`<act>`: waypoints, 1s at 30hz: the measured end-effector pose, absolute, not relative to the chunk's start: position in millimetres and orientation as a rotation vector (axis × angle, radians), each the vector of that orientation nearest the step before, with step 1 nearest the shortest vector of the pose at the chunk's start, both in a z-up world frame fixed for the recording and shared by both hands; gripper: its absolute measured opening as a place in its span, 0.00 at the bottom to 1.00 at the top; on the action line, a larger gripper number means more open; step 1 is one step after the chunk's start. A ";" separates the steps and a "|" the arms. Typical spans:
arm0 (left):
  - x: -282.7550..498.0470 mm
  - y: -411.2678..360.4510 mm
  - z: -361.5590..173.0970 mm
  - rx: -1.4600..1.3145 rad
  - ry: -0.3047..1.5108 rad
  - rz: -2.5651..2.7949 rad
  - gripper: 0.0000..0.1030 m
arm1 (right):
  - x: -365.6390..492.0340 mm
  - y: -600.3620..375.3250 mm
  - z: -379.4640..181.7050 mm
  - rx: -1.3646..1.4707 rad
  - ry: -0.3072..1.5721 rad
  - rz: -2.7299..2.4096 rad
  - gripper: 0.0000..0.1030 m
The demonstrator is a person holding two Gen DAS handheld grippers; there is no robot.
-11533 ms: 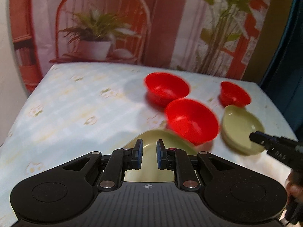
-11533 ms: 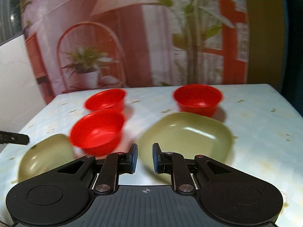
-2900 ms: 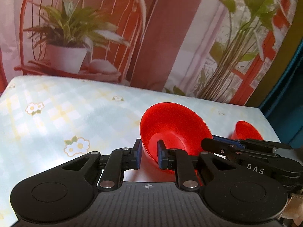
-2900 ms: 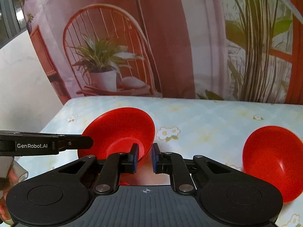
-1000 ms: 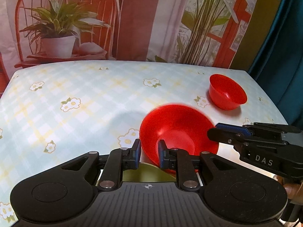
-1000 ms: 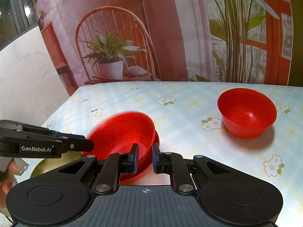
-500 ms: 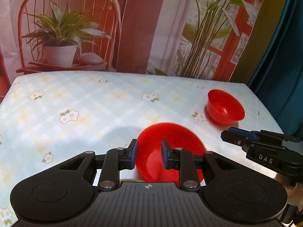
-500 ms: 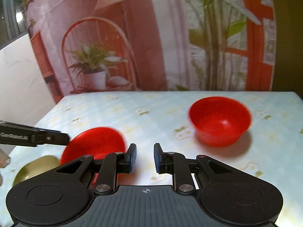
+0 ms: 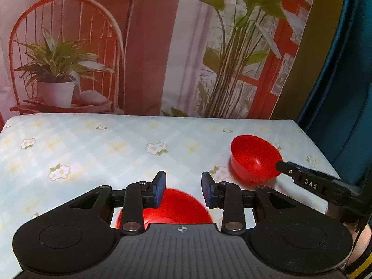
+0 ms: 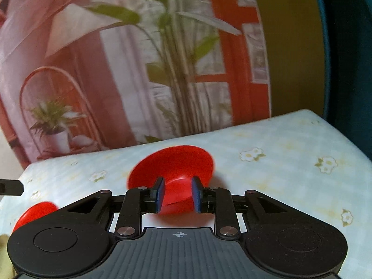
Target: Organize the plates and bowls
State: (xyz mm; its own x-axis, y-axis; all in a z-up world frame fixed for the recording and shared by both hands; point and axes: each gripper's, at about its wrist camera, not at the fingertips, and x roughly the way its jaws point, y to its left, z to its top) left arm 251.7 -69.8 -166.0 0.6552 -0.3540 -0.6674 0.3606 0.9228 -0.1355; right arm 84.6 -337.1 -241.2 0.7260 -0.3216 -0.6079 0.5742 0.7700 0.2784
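Left gripper (image 9: 182, 189): spread wide, nothing gripped, held above the red bowl (image 9: 167, 209) at the tabletop's (image 9: 93, 144) near edge, apparently let go there.
Right gripper (image 10: 177, 194): parted, fingers (image 10: 160, 194) either side of the small bowl's (image 10: 172, 169) near rim; contact cannot be told through blur.
Small bowl: set near the right edge, apart from the rest.
Likely purpose: bowl is to be gathered into a stack.
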 end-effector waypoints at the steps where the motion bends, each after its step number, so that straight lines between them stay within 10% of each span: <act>1: 252.5 -71.7 -166.4 0.008 0.755 -0.404 0.34 | 83.6 -340.8 -243.6 0.486 0.564 -0.520 0.24; 30: 283.4 -166.8 -203.3 0.137 0.844 -0.511 0.34 | 61.2 -361.7 -279.7 0.641 0.485 -0.439 0.09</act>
